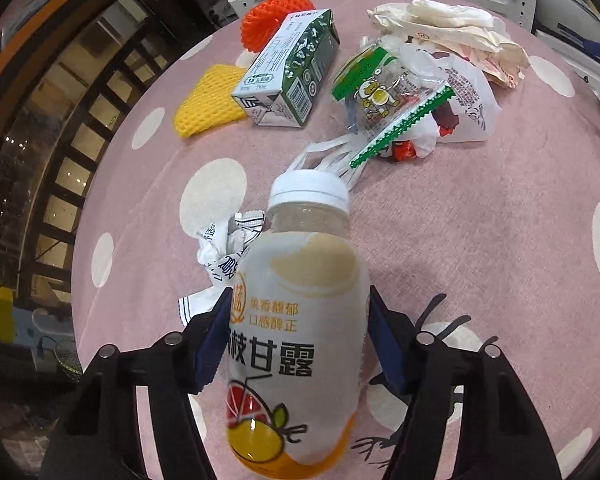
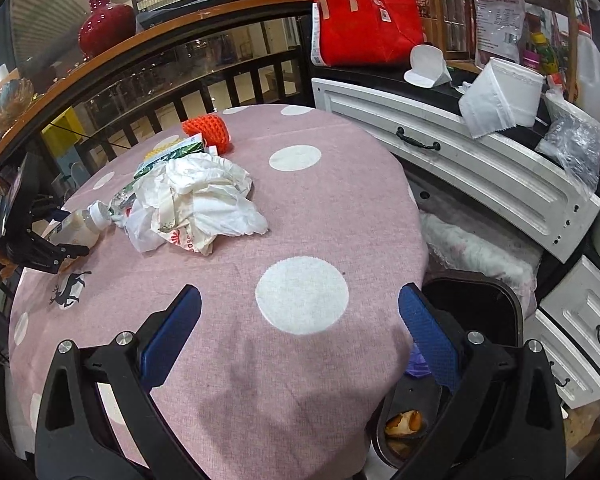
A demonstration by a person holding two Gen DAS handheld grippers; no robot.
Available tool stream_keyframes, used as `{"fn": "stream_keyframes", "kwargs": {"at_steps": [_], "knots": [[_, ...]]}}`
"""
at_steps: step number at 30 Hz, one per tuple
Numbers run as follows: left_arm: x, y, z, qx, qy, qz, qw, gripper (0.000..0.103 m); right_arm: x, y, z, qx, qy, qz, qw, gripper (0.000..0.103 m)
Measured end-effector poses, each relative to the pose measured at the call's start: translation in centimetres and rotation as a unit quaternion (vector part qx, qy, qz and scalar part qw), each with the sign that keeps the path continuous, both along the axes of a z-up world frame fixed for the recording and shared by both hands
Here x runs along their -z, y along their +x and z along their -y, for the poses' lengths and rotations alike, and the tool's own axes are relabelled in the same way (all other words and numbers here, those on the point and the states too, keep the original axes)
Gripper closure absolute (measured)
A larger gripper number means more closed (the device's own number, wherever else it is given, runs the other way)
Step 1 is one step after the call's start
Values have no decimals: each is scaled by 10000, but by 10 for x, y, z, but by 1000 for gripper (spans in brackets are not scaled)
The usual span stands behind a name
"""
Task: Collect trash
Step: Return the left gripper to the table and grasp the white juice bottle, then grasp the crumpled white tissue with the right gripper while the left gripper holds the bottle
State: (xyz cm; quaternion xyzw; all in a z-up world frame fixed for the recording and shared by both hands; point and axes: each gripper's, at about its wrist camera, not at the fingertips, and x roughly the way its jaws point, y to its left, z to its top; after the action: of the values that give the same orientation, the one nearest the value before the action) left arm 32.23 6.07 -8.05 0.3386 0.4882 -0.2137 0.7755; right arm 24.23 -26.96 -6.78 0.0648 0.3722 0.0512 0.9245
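Left gripper (image 1: 296, 344) clamped on bottle (image 1: 296, 340) (white cap), right gripper (image 2: 300, 332) spread wide, empty

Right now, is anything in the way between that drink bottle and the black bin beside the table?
The bottle is held in the left gripper. The crumpled tissue pile lies on the table, roughly between it and the bin; carried above the pile, nothing visible blocks it.

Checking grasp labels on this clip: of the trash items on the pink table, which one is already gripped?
The white-capped juice bottle, clamped in the left gripper. The green milk carton, foam nets and wrappers all lie loose on the tablecloth.
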Motion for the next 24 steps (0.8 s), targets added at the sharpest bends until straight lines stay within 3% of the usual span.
{"fn": "stream_keyframes", "kwargs": {"at_steps": [6, 9, 12, 15, 18, 22, 24], "knots": [[-5, -17, 4, -269, -391, 193, 9987, 41, -7, 24, -19, -455, 17, 74, 9989, 6], [-13, -30, 5, -473, -803, 389, 9949, 41, -14, 43, -33, -750, 90, 139, 9970, 6], [-27, -48, 4, -728, -1483, 610, 9844, 41, -17, 66, -48, -1024, 203, 126, 9945, 6], [-33, -62, 6, -938, -1895, 746, 9745, 41, -16, 87, -61, -1236, 299, 59, 9919, 6], [-36, -77, 10, -1052, -2103, 899, 9678, 41, -12, 107, -75, -1424, 290, -6, 9894, 17], [-37, -90, 12, -1098, -2380, 998, 9599, 41, -4, 132, -86, -1483, 244, -151, 9885, 24], [-38, -95, 14, -1146, -2473, 1039, 9565, 41, 3, 141, -89, -1451, 207, -281, 9888, 45]]}}
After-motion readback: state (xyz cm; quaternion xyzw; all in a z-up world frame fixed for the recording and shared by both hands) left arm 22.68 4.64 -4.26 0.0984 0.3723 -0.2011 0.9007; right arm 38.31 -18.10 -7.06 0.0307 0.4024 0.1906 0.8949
